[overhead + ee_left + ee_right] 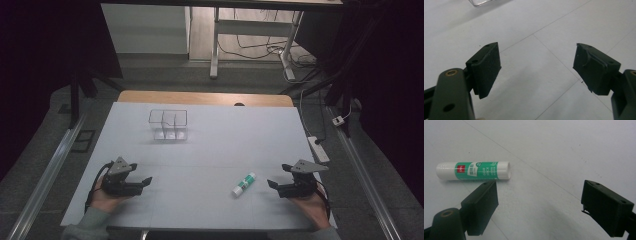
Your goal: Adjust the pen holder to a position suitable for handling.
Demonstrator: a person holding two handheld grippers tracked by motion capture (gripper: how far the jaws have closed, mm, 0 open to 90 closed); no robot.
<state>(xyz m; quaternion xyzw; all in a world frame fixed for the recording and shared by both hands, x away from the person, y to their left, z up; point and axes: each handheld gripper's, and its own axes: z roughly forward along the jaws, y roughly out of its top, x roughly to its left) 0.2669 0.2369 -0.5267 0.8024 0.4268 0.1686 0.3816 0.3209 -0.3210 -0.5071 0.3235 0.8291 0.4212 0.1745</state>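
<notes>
You're at the start: both grippers rest low at the near edge of the table (pixel 200 125), nothing picked up yet. Your left gripper (pixel 143 181) has its jaws wide apart with bare table between them. Your right gripper (pixel 273 184) is spread wide too and holds nothing.

The glue stick (pixel 243 184) lies flat on the table, near your right gripper and a bit toward the middle, touching neither jaw. In the right gripper view the glue stick (pixel 473 170) sits just past one jaw tip, off to one side, not between the jaws.

The clear bin (pixel 168 124) stands upright toward the far side, well apart from both hands; it looks empty, with dividers inside.

Step in hand, by my read: reach for the glue stick with the right. Next move calls for swinging the right gripper over so the jaws straddle the stick across its width, then closing. It's round and may roll if nudged.
</notes>
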